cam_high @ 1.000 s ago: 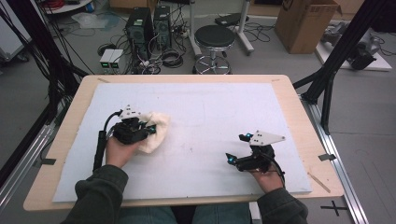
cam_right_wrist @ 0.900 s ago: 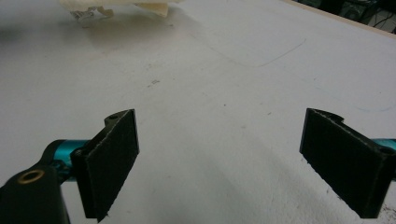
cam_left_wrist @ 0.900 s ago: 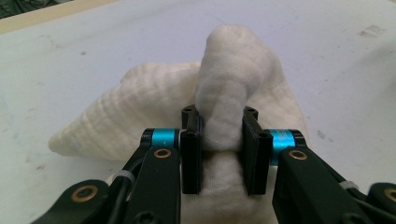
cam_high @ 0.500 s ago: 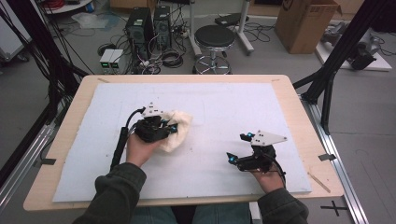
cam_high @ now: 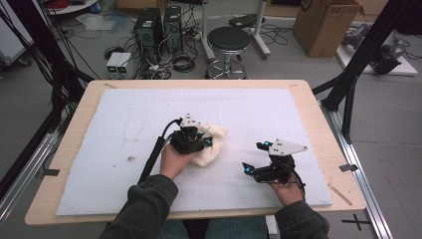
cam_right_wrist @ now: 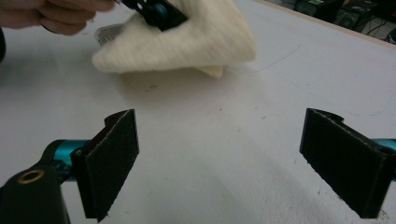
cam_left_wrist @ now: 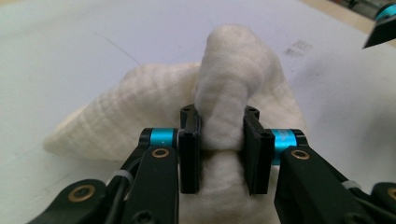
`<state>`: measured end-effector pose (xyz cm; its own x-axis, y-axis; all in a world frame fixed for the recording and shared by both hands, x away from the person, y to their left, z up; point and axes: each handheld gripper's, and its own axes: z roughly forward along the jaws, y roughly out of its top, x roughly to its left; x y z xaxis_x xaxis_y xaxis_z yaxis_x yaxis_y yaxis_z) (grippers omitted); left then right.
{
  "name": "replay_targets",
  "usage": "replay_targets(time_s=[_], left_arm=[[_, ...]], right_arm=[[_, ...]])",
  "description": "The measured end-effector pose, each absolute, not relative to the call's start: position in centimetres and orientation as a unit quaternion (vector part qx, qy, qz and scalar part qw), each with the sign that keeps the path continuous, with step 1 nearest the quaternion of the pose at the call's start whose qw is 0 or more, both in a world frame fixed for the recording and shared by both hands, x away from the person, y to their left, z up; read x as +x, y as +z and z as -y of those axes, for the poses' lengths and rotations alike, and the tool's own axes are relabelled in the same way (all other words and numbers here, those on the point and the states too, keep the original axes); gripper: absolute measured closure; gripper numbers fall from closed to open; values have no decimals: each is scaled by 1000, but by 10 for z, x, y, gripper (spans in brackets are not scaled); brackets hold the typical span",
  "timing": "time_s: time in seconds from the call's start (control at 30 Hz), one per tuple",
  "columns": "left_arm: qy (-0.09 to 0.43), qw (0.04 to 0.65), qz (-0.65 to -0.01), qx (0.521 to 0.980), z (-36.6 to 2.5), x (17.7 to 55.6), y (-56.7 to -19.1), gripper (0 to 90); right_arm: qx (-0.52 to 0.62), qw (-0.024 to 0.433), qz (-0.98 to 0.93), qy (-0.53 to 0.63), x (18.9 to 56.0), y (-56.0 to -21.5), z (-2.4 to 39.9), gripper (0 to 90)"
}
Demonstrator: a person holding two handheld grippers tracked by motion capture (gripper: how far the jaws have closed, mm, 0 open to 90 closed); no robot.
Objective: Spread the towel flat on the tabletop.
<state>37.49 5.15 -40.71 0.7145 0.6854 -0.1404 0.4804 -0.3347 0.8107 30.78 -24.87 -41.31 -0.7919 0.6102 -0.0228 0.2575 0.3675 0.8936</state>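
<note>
The left gripper [cam_high: 199,142] pinches a bunched fold of the cream cloth [cam_high: 211,145] between its two black pads [cam_left_wrist: 189,156], the fabric bulging up above and below the pinch, and the jaws have just eased open a little while the fold sits squeezed between them. Compared with a second ago the cloth and the hand holding it have slid across the white mat [cam_high: 119,124] from its left part toward the middle, so the cloth now lies on the mat just left of the right gripper [cam_high: 266,162], nearer to it than before. The right gripper has kept its place, resting low on the mat with its jaws spread wide and nothing between them, the cloth lying a little beyond its pads [cam_right_wrist: 112,158]. A few dark specks [cam_high: 130,159] sit on the mat to the left of the cloth, in the stretch it has just crossed, so this looks like a wiping pass across the mat, probably with more surface to the right of the cloth still to cover
</note>
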Motion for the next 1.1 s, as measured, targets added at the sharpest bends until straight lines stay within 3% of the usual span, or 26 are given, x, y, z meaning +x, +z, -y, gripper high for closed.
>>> replay_targets(time_s=[0.23,0.27,0.33,0.5,0.93,1.1], left_arm=[[116,412,-363,828,-37,385,-429,671],[115,413,-361,828,-38,385,-430,645],[116,418,-359,826,-40,386,-428,492],[121,433,-355,820,-56,386,-415,380],[160,452,-347,806,-116,363,-392,376],[157,431,-321,828,-123,354,-398,451]], right_arm=[[266,179,-808,494,307,-413,249,111],[265,178,-809,494,307,-413,249,112],[266,177,-809,494,308,-414,250,111],[265,174,-811,492,308,-414,250,111],[264,174,-814,487,308,-415,247,111],[265,175,-814,487,308,-416,246,111]])
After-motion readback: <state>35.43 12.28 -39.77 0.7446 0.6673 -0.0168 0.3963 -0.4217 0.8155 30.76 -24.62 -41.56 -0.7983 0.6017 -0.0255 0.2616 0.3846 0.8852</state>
